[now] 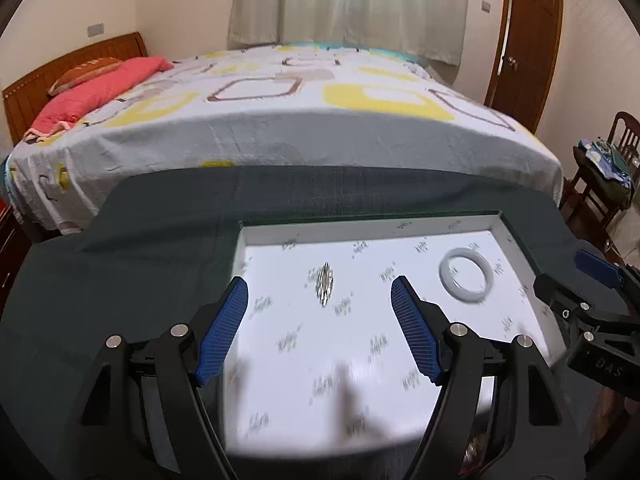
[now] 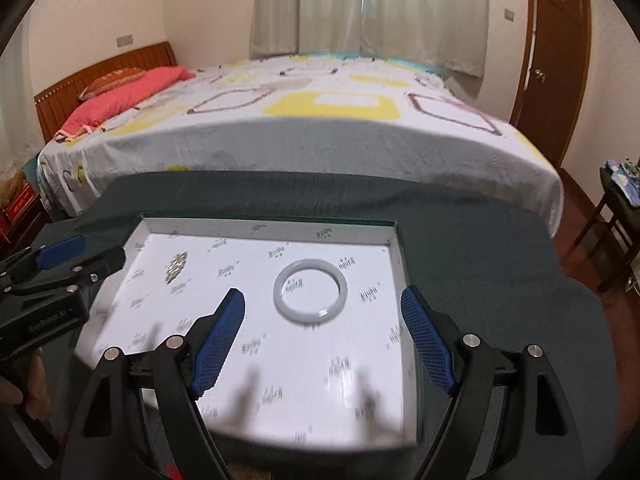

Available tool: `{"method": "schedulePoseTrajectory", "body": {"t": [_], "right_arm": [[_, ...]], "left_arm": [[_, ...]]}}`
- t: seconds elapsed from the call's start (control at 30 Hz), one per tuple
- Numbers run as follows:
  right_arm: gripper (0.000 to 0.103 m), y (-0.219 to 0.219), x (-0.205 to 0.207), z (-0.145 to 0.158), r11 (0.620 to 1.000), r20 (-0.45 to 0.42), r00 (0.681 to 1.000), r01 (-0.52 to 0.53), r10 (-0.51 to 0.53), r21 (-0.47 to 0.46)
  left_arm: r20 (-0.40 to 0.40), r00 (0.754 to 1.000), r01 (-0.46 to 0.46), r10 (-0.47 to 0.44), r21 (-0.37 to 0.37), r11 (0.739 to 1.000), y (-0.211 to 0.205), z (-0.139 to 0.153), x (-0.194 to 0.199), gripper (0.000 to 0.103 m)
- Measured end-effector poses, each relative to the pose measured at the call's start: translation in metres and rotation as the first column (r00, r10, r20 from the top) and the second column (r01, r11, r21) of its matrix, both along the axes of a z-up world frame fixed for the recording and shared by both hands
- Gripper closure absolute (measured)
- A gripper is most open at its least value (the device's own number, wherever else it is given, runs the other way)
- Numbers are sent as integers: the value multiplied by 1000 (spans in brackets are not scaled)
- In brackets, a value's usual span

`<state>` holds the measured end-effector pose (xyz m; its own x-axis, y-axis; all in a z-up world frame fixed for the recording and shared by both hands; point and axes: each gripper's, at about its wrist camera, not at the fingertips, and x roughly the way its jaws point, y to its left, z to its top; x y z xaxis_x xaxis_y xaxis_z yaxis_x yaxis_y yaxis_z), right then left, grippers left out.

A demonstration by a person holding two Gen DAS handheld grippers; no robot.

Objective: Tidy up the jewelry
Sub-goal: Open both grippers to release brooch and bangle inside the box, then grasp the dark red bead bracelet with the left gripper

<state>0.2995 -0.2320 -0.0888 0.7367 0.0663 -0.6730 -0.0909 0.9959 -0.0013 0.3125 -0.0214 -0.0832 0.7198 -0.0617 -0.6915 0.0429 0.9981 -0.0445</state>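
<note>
- Left wrist view: the shallow white tray (image 1: 400, 227) on the dark-clothed table (image 1: 132, 264) holds a small metallic chain piece (image 1: 325, 281) near its far left corner and a pale bangle (image 1: 466, 275) near its far right corner.
- Both pieces seem placed; the task looks nearly done.
- Left gripper (image 1: 320, 300): jaws wide, holding nothing, above the tray.
- Right gripper (image 2: 323, 312): jaws wide, empty, clear of the bangle.

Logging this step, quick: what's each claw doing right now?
Left claw: open, holding nothing.
Right claw: open, holding nothing.
</note>
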Motion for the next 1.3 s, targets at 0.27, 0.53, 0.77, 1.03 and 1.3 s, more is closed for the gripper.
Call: {"method": "schedulePoseTrajectory", "body": {"t": [0.27,0.53,0.77,1.03,1.3], "right_arm": [[25,-4,-75,0,1000,64,998,20,-20,9],[25,-15,-139,-13,999,86,995,46,-46,-1],[25,-22,-178,-32,998,75,995,66,-66,10],[25,-35,-202,-57,996,26,996,85,-86,25],[25,-42,-205,-64,994,14,995,95,-96,48]], "left_arm": [[27,999,-36,36,-4,999,7,-2,-86,30],[9,998,-65,65,-20,998,12,-24,-149,30],[-13,999,-52,52,-18,998,1,-44,-188,29],[-43,999,-19,18,-9,1000,-21,-64,-204,25],[-73,997,10,-7,31,999,-47,-78,-200,24]]}}
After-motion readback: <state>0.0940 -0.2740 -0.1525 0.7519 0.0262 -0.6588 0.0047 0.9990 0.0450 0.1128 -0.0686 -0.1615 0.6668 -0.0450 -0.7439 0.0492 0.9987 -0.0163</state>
